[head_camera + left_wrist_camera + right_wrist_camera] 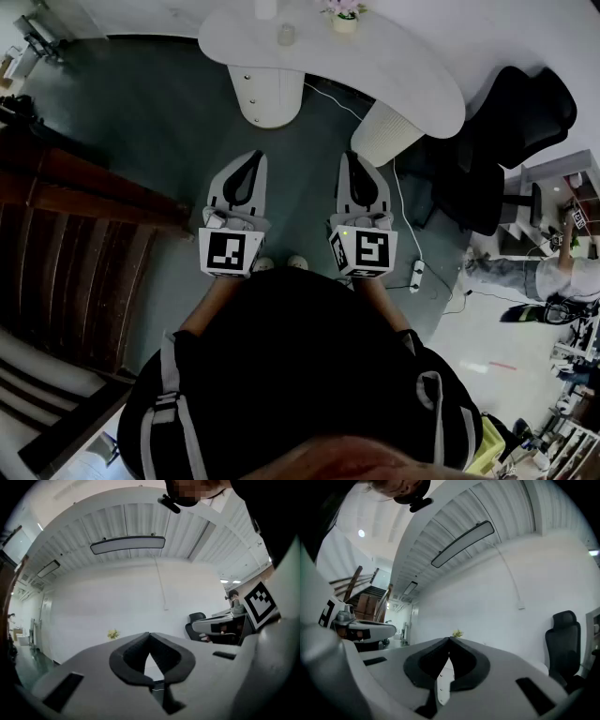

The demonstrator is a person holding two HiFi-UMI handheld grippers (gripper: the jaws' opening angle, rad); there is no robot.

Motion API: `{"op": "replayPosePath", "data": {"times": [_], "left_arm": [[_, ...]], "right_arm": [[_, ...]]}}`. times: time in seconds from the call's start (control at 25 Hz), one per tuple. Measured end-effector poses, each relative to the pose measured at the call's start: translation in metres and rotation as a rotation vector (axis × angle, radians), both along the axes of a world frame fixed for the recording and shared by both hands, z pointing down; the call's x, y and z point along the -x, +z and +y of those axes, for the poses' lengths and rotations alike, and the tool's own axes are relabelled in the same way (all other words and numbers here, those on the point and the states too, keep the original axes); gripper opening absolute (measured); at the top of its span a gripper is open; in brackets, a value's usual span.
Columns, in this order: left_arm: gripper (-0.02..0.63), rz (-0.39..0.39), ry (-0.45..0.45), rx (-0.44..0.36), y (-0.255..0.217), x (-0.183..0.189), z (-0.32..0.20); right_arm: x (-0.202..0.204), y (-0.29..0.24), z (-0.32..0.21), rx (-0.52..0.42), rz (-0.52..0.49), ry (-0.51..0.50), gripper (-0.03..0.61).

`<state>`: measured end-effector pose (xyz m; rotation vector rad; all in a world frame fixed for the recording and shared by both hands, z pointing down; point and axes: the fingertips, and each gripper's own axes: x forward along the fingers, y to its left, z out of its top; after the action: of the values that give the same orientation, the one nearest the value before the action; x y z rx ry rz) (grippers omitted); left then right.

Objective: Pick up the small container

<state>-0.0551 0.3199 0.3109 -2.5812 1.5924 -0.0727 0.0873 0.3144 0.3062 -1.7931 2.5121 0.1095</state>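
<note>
Ahead of you, dark grey floor (pixel 141 122) fills most of the head view. At its left edge runs a brown wooden staircase (pixel 84 234).

A white curved table (pixel 412 75) spans the top of the view on two white pedestals. A black office chair (pixel 525 112) stands just to the right of it.

You hold the left gripper (pixel 253 156) and the right gripper (pixel 352 157) side by side but apart, in front of your torso. Both point toward the table and stop short of it. In its own view, each gripper's dark jaws meet tip to tip. Nothing sits between them, so both tongs are fully closed and hold nothing.

A small flower pot (pixel 344 15) stands on the far part of the table top. The small container (pixel 286 35), pale and translucent, rests on the table just left of that pot, well apart from both grippers.

A white power strip (pixel 417 275) lies on the floor to the right of the right gripper.
</note>
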Motion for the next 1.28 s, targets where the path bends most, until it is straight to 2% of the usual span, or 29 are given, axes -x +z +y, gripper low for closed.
{"op": "replayPosePath", "data": {"times": [0.12,0.2,0.32,0.44,0.84,1.04,1.28], "left_arm": [[0.006,0.0,0.015,-0.06,-0.008,-0.009,-0.006],[0.006,0.011,0.013,-0.068,-0.009,-0.013,-0.009],[0.007,0.024,0.001,-0.052,-0.005,-0.018,-0.012],[0.006,0.005,-0.016,-0.002,0.003,-0.021,-0.015],[0.008,0.008,-0.041,0.024,0.015,-0.028,-0.04],[0.011,0.016,-0.052,0.037,0.017,-0.022,-0.069],[0.127,0.023,-0.02,0.041,0.021,-0.017,-0.114]], "right_arm": [[-0.007,0.0,-0.005,-0.005,0.001,-0.001,0.02],[-0.01,-0.001,-0.008,-0.009,0.001,-0.004,0.02],[-0.014,-0.001,-0.012,-0.018,-0.004,-0.017,0.02],[-0.015,-0.002,-0.017,-0.025,-0.004,-0.046,0.02],[-0.015,0.01,-0.034,0.008,-0.024,-0.108,0.021],[-0.011,0.014,-0.057,0.019,-0.022,-0.121,0.021],[-0.006,0.014,-0.095,0.013,-0.017,-0.089,0.021]]}}
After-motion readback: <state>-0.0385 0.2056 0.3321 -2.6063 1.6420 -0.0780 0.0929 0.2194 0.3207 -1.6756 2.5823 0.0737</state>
